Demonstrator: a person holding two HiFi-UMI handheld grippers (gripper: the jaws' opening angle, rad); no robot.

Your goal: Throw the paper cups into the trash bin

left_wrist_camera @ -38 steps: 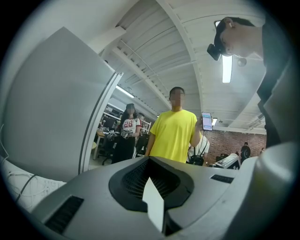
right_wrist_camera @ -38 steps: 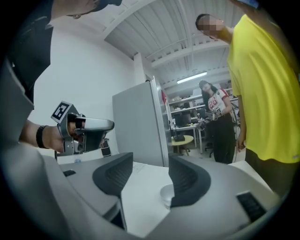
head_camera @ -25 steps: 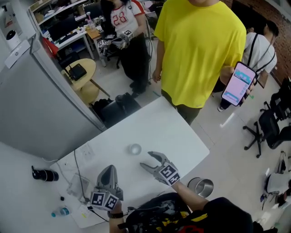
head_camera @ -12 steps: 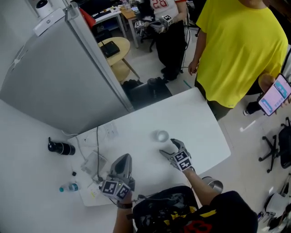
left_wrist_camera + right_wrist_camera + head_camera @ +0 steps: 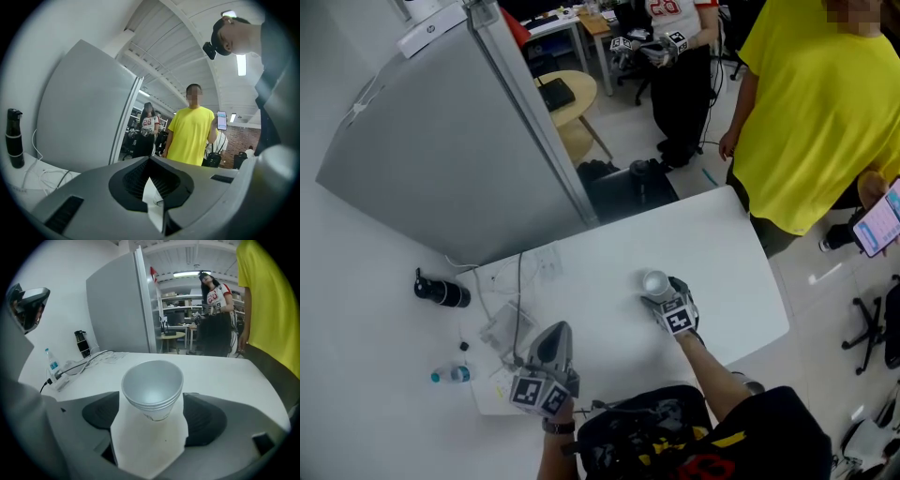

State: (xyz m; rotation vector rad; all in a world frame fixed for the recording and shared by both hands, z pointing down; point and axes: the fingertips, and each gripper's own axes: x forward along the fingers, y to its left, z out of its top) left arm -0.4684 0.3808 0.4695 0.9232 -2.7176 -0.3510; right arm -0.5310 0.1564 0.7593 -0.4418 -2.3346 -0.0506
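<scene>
A stack of white paper cups [image 5: 655,281] stands upright on the white table [image 5: 722,253]. My right gripper [image 5: 659,292] has reached it, one jaw on each side. In the right gripper view the cups [image 5: 152,385] stand between the jaws of my right gripper [image 5: 152,404]. These jaws are opening, with a gap on both sides of the cups, so the pads do not press. My left gripper [image 5: 554,336] rests near the table's front edge, jaws together and holding nothing; only a thin sliver of table shows between its jaws [image 5: 152,190]. A bit of a metal bin [image 5: 753,385] shows on the floor, right of my arm.
A black bottle [image 5: 441,292], a small water bottle [image 5: 450,375] and a power strip with cables [image 5: 502,328] lie at the table's left. A grey partition panel [image 5: 450,150] rises behind it. A person in a yellow shirt [image 5: 806,112] stands at the far right corner.
My right gripper has moved forward to the cups and spread wider, so the cups now stand between its jaws. The left gripper has stayed put. The head view has swung round.
</scene>
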